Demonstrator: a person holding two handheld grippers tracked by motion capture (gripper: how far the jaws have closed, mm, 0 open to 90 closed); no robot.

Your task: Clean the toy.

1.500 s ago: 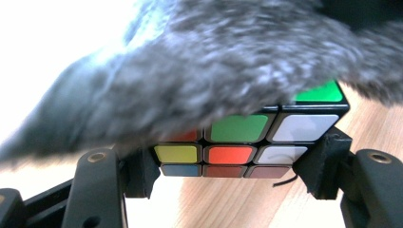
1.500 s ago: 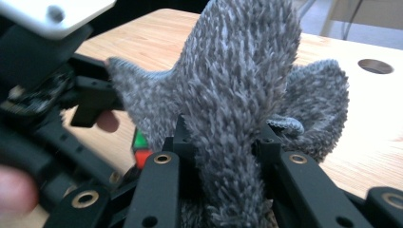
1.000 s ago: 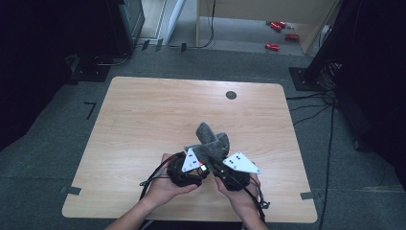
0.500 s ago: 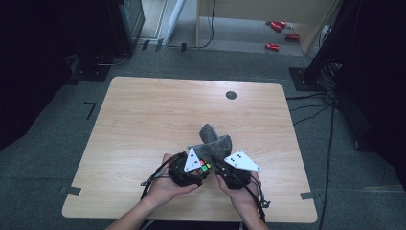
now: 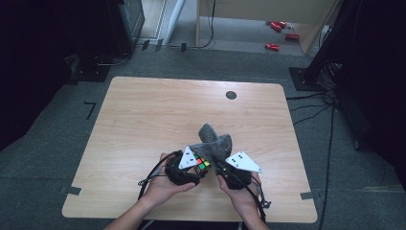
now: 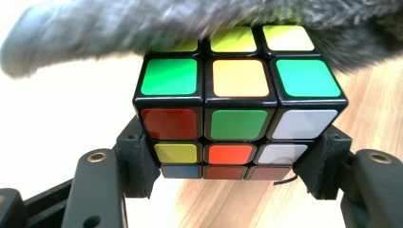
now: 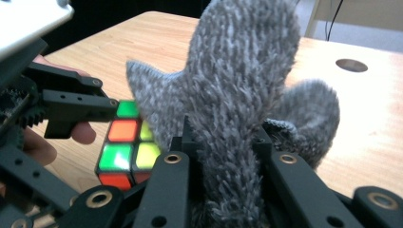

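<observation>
A scrambled Rubik's cube (image 6: 240, 109) sits between the jaws of my left gripper (image 6: 233, 166), whose pads press on its two sides. In the high view the cube (image 5: 203, 164) is held just above the table's near edge. My right gripper (image 7: 225, 142) is shut on a grey fuzzy knitted cloth (image 7: 242, 95). Its jaws have just been closing further on that cloth. The cloth (image 5: 215, 143) stands up from the right gripper (image 5: 216, 160) and leans over the cube's top (image 6: 142, 23). The cube (image 7: 124, 152) and the left gripper (image 7: 81, 111) appear at the left of the right gripper view.
The wooden table (image 5: 143, 120) has a round dark grommet hole (image 5: 231, 95) near its far edge. Red objects (image 5: 277, 33) lie on the floor beyond it, and cables (image 5: 330, 120) run along the right side. Dark equipment stands at the far left.
The grey cloth has shifted slightly to the right and lies closer over the cube. Both hands have stayed in place.
</observation>
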